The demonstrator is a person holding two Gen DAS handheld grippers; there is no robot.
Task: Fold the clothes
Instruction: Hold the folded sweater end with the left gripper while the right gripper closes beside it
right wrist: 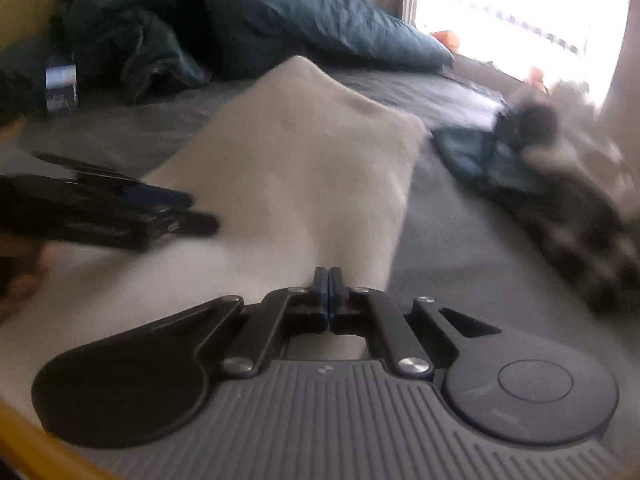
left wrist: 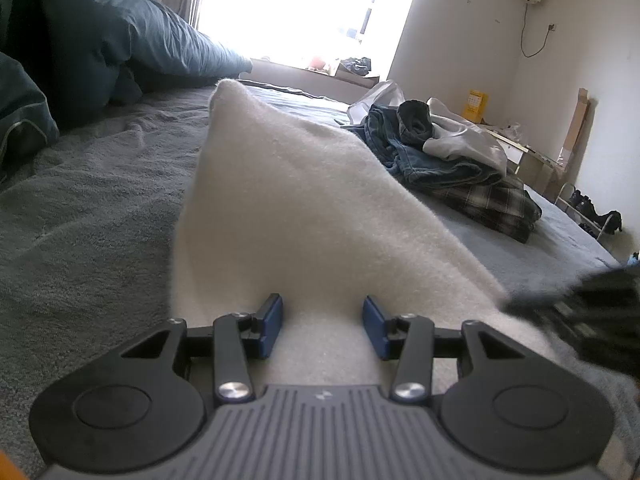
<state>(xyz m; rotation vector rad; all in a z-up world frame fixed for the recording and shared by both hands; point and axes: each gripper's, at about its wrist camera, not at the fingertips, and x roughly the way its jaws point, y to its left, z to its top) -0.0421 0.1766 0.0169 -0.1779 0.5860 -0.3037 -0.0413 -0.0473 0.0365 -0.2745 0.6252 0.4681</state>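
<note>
On the grey bed (left wrist: 92, 208), my left gripper (left wrist: 322, 326) sits with its jaws half apart over the near end of a white fleecy garment (left wrist: 288, 200), gripping nothing, while my right gripper (right wrist: 329, 294) is pinched fully closed at the cloth's right edge, though blur hides whether fabric is caught. The garment looks soft, light and floppy, best taken at corners or hems, with open bed on its left and a pile of clothes (left wrist: 452, 160) crowding the right.
</note>
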